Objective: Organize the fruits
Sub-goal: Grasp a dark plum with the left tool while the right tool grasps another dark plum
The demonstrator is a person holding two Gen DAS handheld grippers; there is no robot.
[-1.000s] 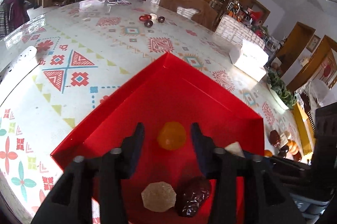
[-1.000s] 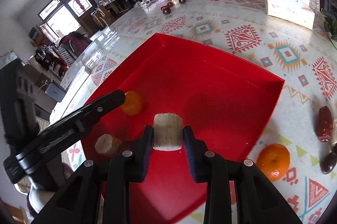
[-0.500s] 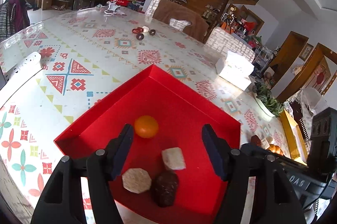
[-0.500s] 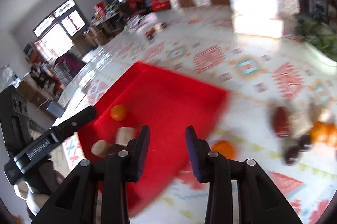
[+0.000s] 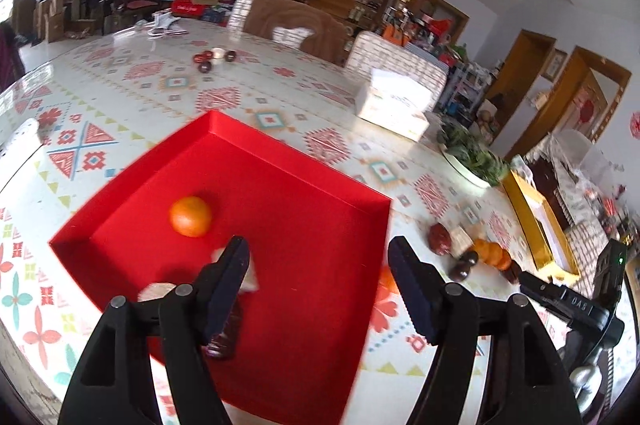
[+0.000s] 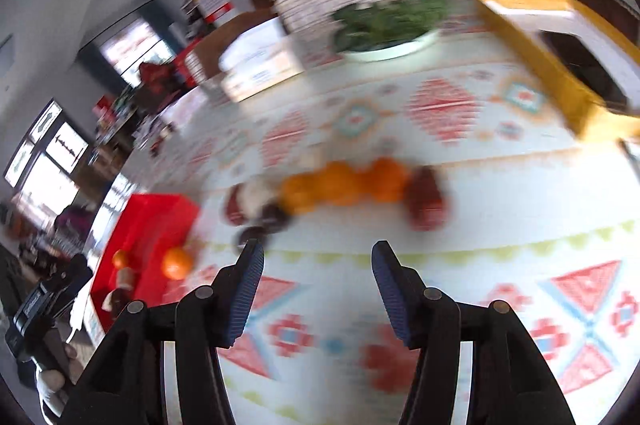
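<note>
The red tray [image 5: 280, 185] holds an orange [image 5: 190, 216], a dark date [image 5: 224, 339] and pale pieces partly hidden behind my left finger. My left gripper [image 5: 318, 249] hangs above the tray's near right part, its jaws opening with nothing between them. Another orange [image 6: 176, 263] lies on the table just outside the tray. A pile of oranges [image 6: 344, 185] and dark red dates [image 6: 426, 201] lies further right, blurred in the right wrist view. My right gripper [image 6: 318, 251] is a little short of that pile, jaws opening and empty.
A tissue box [image 5: 394, 105], a white dish of greens [image 5: 472, 157] and a yellow box [image 5: 536, 225] stand along the table's far right side. A few small dark fruits [image 5: 212, 59] lie at the far end. The patterned tablecloth [image 6: 480, 153] covers the table.
My right gripper let go of the pale piece in the tray, swung right to the fruit pile and opened. My left gripper widened, drew back from the orange and shifted right.
</note>
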